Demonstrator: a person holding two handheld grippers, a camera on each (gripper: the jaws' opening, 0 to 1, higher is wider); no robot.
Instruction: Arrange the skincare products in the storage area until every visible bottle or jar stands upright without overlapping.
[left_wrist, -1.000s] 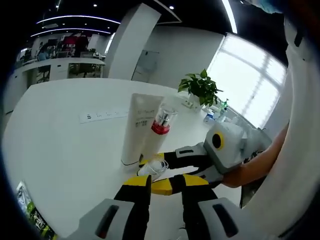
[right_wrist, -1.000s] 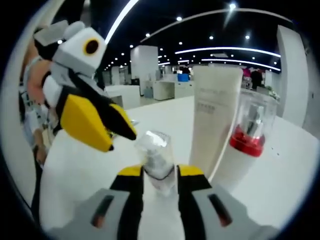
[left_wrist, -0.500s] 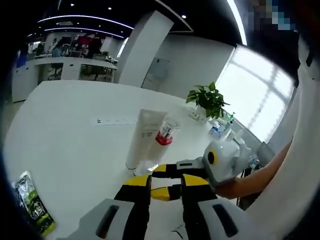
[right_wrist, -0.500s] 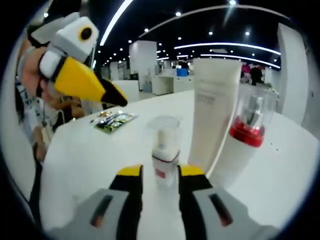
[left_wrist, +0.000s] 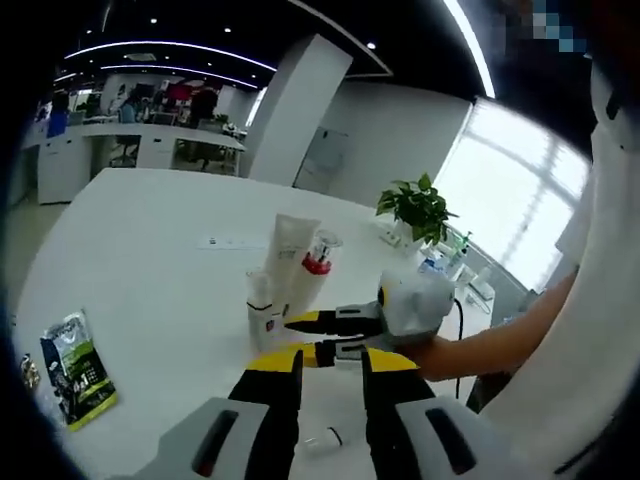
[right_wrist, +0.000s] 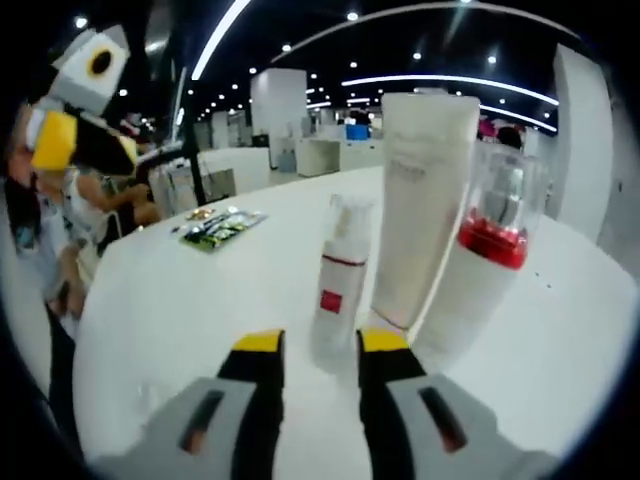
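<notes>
Three products stand upright in a close group on the white table (left_wrist: 150, 270): a tall white tube (left_wrist: 288, 250) (right_wrist: 420, 210), a clear-capped bottle with a red collar (left_wrist: 315, 262) (right_wrist: 492, 250), and a small white pump bottle (left_wrist: 260, 312) (right_wrist: 340, 285). My right gripper (right_wrist: 322, 342) is open; the small bottle's base sits just ahead of its yellow tips, free of them. In the left gripper view the right gripper (left_wrist: 315, 335) comes in from the right, beside the small bottle. My left gripper (left_wrist: 330, 364) hovers open and empty, higher and nearer than the group.
A green sachet (left_wrist: 78, 365) (right_wrist: 220, 225) lies on the table to the left. Farther back a power strip (left_wrist: 232, 242) lies flat, and a potted plant (left_wrist: 415, 205) stands at the far right edge. A person's forearm (left_wrist: 500, 345) reaches in from the right.
The small pump bottle, held tilted between my right jaws a second ago, now stands upright on the table, and the right gripper has backed off. The left gripper has pulled back and up.
</notes>
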